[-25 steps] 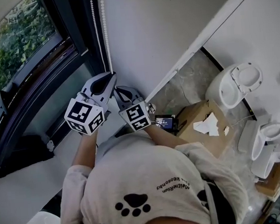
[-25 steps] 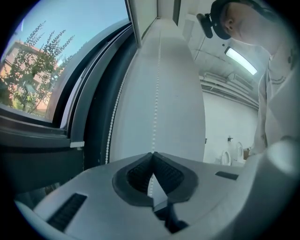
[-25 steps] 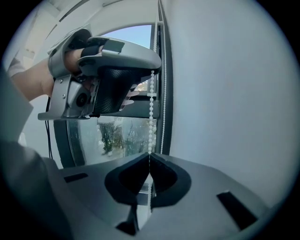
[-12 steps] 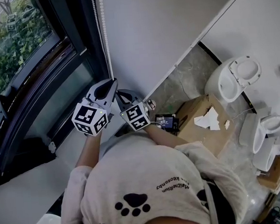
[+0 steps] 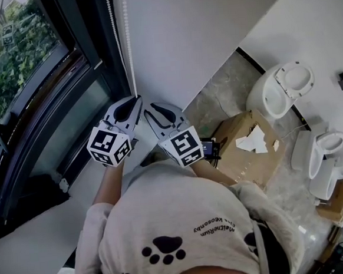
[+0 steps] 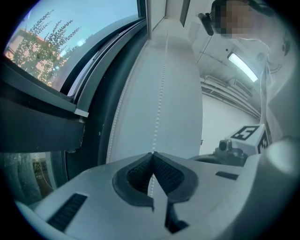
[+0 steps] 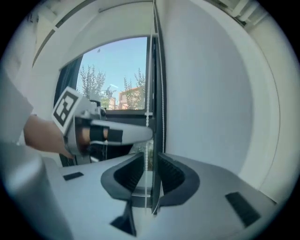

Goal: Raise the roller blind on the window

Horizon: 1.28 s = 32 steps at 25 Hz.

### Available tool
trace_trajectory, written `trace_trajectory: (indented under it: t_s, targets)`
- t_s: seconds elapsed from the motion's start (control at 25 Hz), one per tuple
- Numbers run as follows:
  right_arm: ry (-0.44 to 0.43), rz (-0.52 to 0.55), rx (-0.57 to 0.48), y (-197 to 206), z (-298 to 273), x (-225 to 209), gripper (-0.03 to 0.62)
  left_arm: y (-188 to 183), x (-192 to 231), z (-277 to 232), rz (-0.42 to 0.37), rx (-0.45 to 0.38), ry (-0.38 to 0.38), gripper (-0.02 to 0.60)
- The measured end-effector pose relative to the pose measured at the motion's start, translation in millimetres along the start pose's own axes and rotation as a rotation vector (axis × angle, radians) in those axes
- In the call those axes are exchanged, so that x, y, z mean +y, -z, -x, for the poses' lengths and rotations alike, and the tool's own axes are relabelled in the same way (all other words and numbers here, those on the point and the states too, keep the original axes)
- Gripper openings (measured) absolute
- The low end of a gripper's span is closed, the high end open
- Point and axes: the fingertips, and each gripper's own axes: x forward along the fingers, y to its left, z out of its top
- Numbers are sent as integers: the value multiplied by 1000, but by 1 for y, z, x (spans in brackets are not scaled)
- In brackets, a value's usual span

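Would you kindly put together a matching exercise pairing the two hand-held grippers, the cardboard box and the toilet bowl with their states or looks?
Column one: 1 left hand-held gripper; 2 right hand-held gripper; 3 cardboard box; 4 toilet bowl.
Column two: A white, oval rim; B jaws apart; C shut on the bead chain; D paper scraps on top.
Pairs: 1-C, 2-B, 3-D, 4-A. The right hand-held gripper's jaws have just been opening, with the chain between them.

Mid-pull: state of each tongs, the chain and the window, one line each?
Left tongs: shut on the bead chain.
Right tongs: open, jaws have just been opening; chain passes between them, unpressed.
Bead chain: hangs straight beside the window frame.
Window: glass uncovered where visible.
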Motion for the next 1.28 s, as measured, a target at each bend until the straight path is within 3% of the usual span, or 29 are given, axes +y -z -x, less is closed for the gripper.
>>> trace_trajectory:
  t_s: [0.32,0.56,0.88,1.28]
  targets:
    - [-32,-1,-209,-122,28,2,87,1,-1,2,13,-16,17,9]
    - [-28,32,-289,-187,25,1,84,0,-6,5,20,-24,23,9]
    - [-35,33,-327,-223,23,-3,34,2,-11,3,26,-27,30,9]
    - [-15,61,-347,-219,22,0,9,6,-11,2,3,-41,20,9]
